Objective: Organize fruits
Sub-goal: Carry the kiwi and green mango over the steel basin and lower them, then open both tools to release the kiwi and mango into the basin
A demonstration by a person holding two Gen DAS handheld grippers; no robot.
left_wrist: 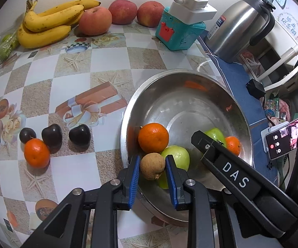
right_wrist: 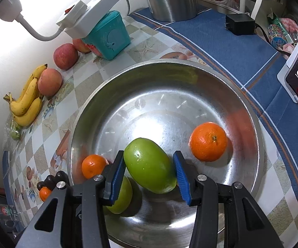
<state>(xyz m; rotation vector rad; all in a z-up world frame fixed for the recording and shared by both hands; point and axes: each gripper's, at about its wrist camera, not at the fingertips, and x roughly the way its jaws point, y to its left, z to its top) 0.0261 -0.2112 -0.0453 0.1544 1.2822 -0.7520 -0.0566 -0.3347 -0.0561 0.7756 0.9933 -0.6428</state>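
The left gripper (left_wrist: 152, 168) clenches a small brown fruit (left_wrist: 152, 166) over the steel bowl (left_wrist: 190, 78); the right gripper (right_wrist: 149, 170) grasps a green fruit (right_wrist: 150, 165) inside it. Tangerines (right_wrist: 208, 141) lie nearby. Bananas (left_wrist: 49, 23), apples (left_wrist: 95, 20) and dark plums (left_wrist: 51, 134) wait on the checkered tablecloth (left_wrist: 76, 66).

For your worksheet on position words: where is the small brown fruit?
Left wrist view: the small brown fruit sits between the left gripper pads, over the steel bowl's near rim, below an orange.

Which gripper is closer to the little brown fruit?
Left. The left gripper has its fingers closed on the little brown fruit over the steel bowl. The right gripper holds a green fruit beside it.
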